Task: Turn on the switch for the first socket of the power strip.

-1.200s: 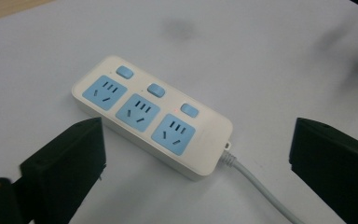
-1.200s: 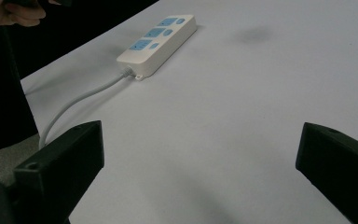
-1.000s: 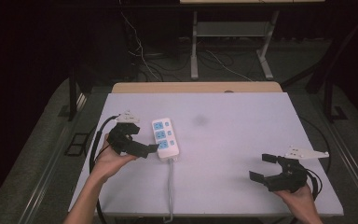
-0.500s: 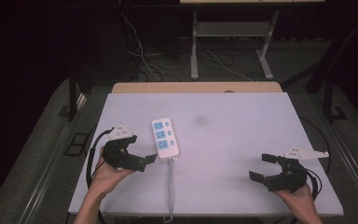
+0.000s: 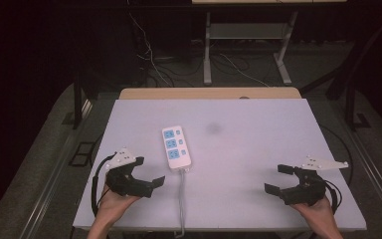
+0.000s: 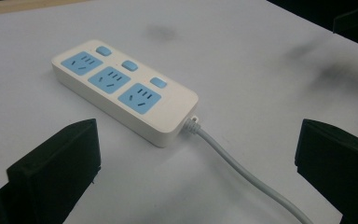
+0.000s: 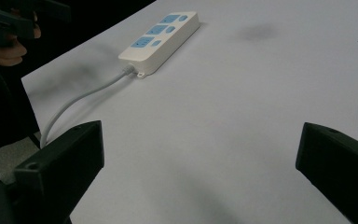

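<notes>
**Power strip lies alone between two open tongs**

A pale surface (image 5: 258,149) spreads under the high camera, dark floor and a tangle of cables (image 5: 154,59) beyond its far edge. On it, left of centre, lies a white power strip (image 5: 176,146) with three blue sockets and three small blue switches, flat and lengthwise toward the person. Its grey cord (image 5: 181,199) runs from the near end and drops over the near edge of the surface.

At the near left corner a hand holds the left tongs (image 5: 148,174), jaws spread wide with nothing between them, near the strip's cord end but apart from it. The left gripper view shows the strip (image 6: 123,95) just ahead of those jaws, cord (image 6: 242,172) passing between them. At the near right corner the right tongs (image 5: 281,179) hover likewise wide and empty, well apart from the strip. A faint dark smudge (image 5: 213,128) marks the surface to the right of the strip.
</notes>
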`<state>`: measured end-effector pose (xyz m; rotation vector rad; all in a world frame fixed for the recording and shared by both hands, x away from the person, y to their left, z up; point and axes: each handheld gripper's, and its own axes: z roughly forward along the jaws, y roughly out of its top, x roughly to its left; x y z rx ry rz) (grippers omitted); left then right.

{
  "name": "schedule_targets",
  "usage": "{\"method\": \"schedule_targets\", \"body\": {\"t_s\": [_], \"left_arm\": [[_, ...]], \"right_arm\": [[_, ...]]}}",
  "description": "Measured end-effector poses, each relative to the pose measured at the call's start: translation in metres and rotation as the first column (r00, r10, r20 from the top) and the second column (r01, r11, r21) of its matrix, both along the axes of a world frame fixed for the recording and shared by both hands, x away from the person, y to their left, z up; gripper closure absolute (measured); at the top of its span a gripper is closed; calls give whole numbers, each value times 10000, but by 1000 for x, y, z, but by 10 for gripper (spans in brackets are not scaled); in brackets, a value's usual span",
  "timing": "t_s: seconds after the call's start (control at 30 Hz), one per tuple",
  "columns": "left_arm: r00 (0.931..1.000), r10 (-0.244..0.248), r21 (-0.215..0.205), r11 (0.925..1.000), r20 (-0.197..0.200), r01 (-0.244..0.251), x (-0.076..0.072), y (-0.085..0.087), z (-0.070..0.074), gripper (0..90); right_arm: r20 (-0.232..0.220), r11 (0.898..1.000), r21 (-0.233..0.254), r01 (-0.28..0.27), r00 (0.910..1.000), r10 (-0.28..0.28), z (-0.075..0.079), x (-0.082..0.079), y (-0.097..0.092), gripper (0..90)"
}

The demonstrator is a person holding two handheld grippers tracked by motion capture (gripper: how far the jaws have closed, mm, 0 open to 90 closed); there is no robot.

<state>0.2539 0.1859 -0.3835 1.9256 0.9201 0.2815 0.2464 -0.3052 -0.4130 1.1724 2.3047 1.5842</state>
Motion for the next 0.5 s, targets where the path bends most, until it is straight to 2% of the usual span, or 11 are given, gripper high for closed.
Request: {"method": "schedule_targets", "body": {"t_s": [0.17,0.3,0.5], "left_arm": [[10000,-34,-182,9998,-86,33,-4,-2,-13,0],[10000,-46,-267,9996,11,46,-7,-3,-19,0],[9999,-18,-381,9993,-158,12,-7,-4,-29,0]], "right_arm": [[-32,10000,-23,-60,10000,60,-1,0,2,6],[-50,9999,-42,-115,9999,115,-1,0,2,6],[-75,9999,-48,-147,9999,147,-1,-1,1,6]]}}
